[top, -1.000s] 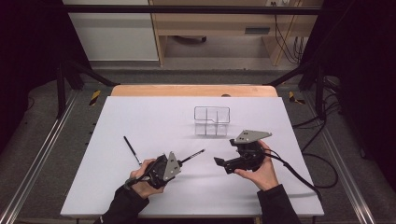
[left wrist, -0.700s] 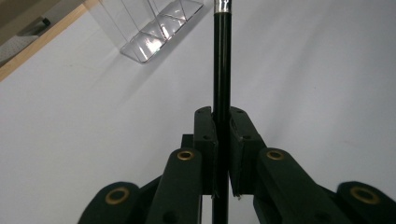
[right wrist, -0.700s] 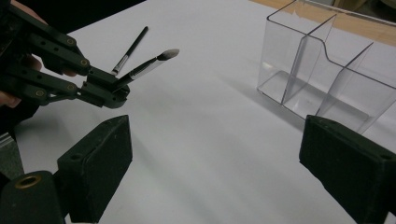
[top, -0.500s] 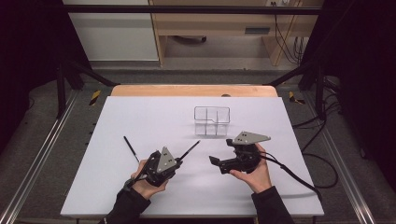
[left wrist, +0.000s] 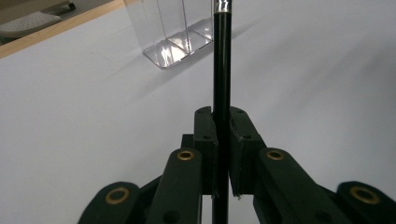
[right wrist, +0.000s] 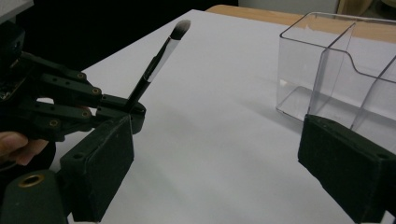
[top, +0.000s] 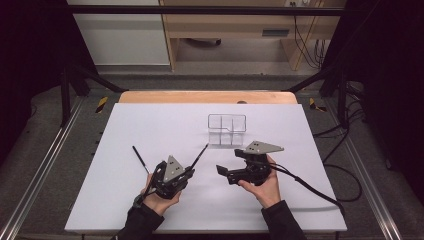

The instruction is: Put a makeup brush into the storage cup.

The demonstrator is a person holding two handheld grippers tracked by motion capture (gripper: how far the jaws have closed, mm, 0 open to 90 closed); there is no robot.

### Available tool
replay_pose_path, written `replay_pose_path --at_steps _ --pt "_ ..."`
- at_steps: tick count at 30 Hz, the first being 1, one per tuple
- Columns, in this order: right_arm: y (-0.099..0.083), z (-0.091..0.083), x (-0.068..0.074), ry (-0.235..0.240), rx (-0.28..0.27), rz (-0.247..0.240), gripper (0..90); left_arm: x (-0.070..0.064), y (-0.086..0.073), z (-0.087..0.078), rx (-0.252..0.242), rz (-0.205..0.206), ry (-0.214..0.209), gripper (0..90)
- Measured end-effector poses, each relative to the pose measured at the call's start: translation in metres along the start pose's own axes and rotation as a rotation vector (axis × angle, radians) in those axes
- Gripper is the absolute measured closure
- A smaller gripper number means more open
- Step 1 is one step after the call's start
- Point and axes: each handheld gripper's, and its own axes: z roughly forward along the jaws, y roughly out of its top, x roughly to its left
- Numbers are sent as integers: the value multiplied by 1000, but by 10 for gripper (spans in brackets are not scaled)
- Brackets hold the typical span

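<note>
Near the table's (top: pixel 125 130) front edge, left gripper (top: pixel 192 167) fingers pinched on the makeup brush (top: pixel 200 153) handle, bristles up and angled toward the clear organizer (top: pixel 227 129) just beyond. Long axis pretty much aimed at it. Right gripper (top: pixel 220 170) close by, fingers spread wide, holding nothing. Second brush (top: pixel 139 159) lay off to the left.

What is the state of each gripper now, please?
Left gripper: closed on the makeup brush.
Right gripper: open, holding nothing.
</note>
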Motion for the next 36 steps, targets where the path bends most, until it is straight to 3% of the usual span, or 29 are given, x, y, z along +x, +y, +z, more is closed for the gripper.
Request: replay_pose_path --at_steps 15,23,36 --pt "8 10 11 10 -72 44 144 -7 0 1 -35 -70 20 827" --pt "17 15 16 30 -126 102 171 -8 5 0 -68 -124 25 828" --pt "20 23 16 50 -167 185 243 -12 13 2 -104 -145 46 827"
